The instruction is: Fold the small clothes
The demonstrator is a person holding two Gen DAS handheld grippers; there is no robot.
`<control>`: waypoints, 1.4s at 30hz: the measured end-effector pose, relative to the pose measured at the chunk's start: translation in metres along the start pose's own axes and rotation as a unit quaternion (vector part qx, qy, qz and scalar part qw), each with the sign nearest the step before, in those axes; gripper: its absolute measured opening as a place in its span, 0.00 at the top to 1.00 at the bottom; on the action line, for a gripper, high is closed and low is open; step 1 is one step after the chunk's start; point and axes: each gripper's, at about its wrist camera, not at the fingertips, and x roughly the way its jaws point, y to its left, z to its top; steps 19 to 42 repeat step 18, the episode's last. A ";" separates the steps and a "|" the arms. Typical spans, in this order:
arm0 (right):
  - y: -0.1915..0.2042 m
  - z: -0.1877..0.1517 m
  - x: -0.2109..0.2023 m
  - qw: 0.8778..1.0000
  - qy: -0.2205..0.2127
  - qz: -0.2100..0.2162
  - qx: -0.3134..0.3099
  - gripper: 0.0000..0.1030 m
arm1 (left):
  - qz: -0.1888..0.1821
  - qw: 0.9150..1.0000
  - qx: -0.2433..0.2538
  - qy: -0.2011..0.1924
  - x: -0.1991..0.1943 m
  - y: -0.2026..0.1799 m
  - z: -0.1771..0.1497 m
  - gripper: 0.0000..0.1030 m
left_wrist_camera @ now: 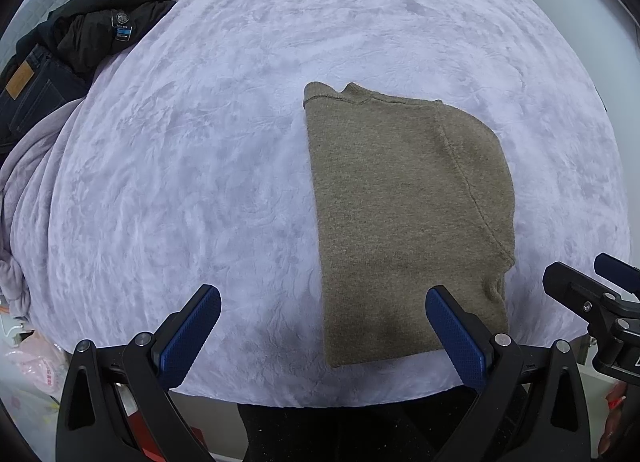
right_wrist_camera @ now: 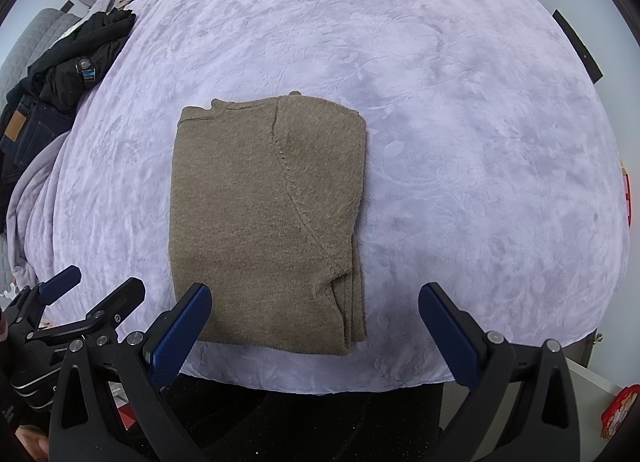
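Right wrist view: folded brown sweater (right_wrist_camera: 266, 218) lies on the bed (right_wrist_camera: 460, 142), long axis running away from me, nearer my left-side finger; right tongs (right_wrist_camera: 314, 316) and left tongs (left_wrist_camera: 322, 318) both wide, empty.

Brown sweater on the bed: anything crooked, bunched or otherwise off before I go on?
Nothing serious. The brown sweater lies flat, folded into a tidy rectangle on the lilac blanket. Only its near right corner shows stacked layer edges slightly fanned. Both grippers, left and right, are open and clear of it.

One folded brown sweater (right_wrist_camera: 264, 218), two grippers, one lilac blanket (right_wrist_camera: 440, 102), one dark clothes pile (left_wrist_camera: 80, 42).
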 end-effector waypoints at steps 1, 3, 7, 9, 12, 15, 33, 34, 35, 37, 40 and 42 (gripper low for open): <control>0.000 0.000 0.000 1.000 0.000 0.000 0.000 0.00 | 0.000 1.000 0.000 0.000 0.000 0.000 0.000 0.00; 0.000 0.000 0.000 1.000 0.000 0.000 0.000 0.00 | 0.001 1.000 0.001 -0.001 0.000 0.000 0.000 0.00; 0.000 0.001 0.001 1.000 0.002 0.000 -0.002 0.00 | 0.003 1.000 -0.001 -0.001 0.001 0.000 -0.002 0.00; 0.000 0.001 0.001 1.000 0.002 0.000 -0.002 0.00 | 0.003 1.000 0.000 0.000 0.002 0.000 -0.002 0.00; 0.000 0.001 0.001 1.000 0.001 0.000 -0.002 0.00 | 0.010 1.000 -0.001 -0.002 0.001 0.001 -0.003 0.00; 0.000 0.000 0.001 1.000 0.001 0.000 -0.002 0.00 | 0.010 1.000 -0.002 -0.005 0.001 0.002 -0.003 0.00; 0.000 0.001 0.001 1.000 0.001 -0.001 -0.002 0.00 | 0.007 1.000 -0.001 -0.006 0.000 0.002 -0.003 0.00; 0.000 0.001 0.001 1.000 0.001 -0.001 -0.002 0.00 | 0.007 1.000 -0.001 -0.006 0.000 0.002 -0.003 0.00; 0.000 0.001 0.001 1.000 0.001 -0.001 -0.002 0.00 | 0.007 1.000 -0.001 -0.006 0.000 0.002 -0.003 0.00; 0.000 0.001 0.001 1.000 0.001 -0.001 -0.002 0.00 | 0.007 1.000 -0.001 -0.006 0.000 0.002 -0.003 0.00; 0.000 0.001 0.001 1.000 0.001 -0.001 -0.002 0.00 | 0.007 1.000 -0.001 -0.006 0.000 0.002 -0.003 0.00; 0.000 0.001 0.001 1.000 0.001 -0.001 -0.002 0.00 | 0.007 1.000 -0.001 -0.006 0.000 0.002 -0.003 0.00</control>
